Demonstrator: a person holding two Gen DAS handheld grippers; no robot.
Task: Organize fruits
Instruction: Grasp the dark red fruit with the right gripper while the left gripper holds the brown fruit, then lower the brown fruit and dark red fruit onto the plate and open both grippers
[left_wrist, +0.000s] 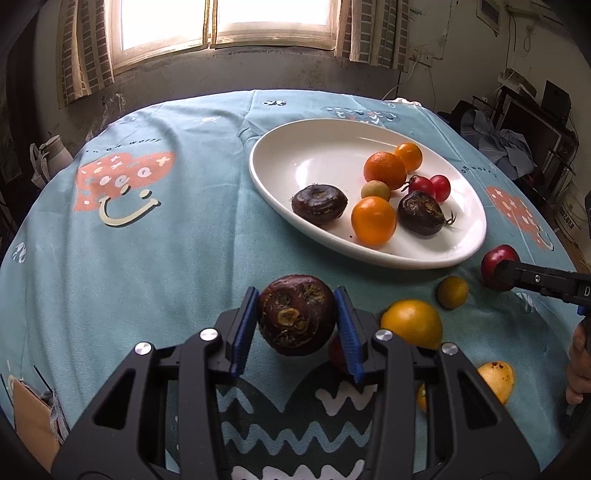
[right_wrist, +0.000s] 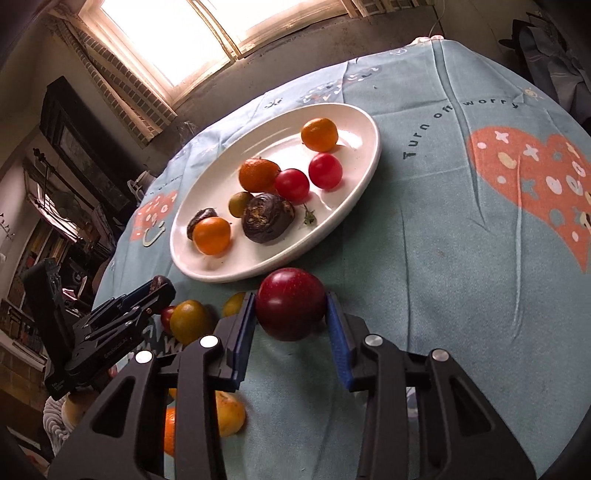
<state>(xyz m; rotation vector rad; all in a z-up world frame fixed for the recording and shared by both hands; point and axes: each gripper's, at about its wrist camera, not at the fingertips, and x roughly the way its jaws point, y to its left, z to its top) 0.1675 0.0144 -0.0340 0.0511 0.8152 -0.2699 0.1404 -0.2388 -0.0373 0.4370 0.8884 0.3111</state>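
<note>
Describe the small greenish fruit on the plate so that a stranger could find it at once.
Start at the white oval plate on the blue tablecloth. In the cluster of fruit at its middle, the greenish fruit sits between the big rough orange and the smooth orange. It is the smallest there and the only yellow-green one.

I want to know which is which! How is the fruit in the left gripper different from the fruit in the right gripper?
The left gripper holds a dark brown fruit with rough, scarred skin; the right gripper holds a red fruit with smooth, shiny skin. The brown one looks flattened, the red one rounder. Both are clamped between blue pads, near the white plate.
</note>
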